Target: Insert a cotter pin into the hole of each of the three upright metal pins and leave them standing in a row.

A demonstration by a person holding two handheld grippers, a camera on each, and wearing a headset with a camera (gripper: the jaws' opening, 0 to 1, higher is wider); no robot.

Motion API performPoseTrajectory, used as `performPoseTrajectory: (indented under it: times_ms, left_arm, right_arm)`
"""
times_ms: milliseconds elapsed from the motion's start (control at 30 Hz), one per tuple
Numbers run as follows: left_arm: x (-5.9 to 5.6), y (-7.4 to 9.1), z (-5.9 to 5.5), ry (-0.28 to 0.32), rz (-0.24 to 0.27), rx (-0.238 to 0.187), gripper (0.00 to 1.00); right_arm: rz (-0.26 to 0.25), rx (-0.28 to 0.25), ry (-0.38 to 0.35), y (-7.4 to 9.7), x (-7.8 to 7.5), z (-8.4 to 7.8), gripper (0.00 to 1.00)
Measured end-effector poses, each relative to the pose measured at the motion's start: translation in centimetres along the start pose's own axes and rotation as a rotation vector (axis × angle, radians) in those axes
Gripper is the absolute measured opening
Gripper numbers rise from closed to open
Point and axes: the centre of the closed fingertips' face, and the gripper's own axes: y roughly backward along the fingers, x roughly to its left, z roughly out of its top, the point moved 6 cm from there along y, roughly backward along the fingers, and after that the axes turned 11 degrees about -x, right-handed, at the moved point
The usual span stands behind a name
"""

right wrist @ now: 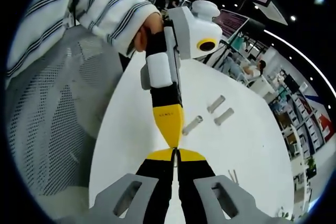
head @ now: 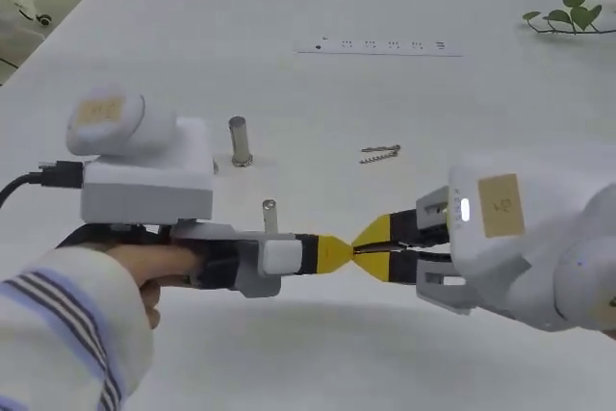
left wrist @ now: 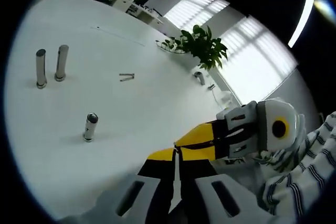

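**Grippers meet tip to tip**

Over the white table [head: 433,7], the left gripper [head: 344,252] and right gripper [head: 365,249] both pinch closed. Three silvery metal pins [left wrist: 62,62] stand upright, two paired, one apart. Thin cotter pins [head: 380,152] lie flat nearby.

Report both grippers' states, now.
Left gripper: shut, nothing visible between its yellow tips.
Right gripper: shut, meeting the left gripper tip to tip; whether it pinches anything cannot be told.
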Motion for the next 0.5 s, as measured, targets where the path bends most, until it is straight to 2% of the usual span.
performPoseTrajectory:
  times_ms: [67,133,500]
  left_arm:
    - [-0.04,0.02,0.03,-0.010,-0.003,-0.009,0.00]
    - [-0.19,0.10,0.06,-0.050,-0.013,-0.018,0.00]
    - [-0.15,0.37,-0.03,-0.061,-0.025,-0.013,0.00]
  right_arm:
    - [-0.001,-0.001,-0.004,0.01,-0.08,0.01,0.02]
    - [-0.004,-0.005,-0.006,0.09,-0.18,0.06,0.02]
    - [0.003,-0.013,0.008,0.10,0.01,0.25,0.02]
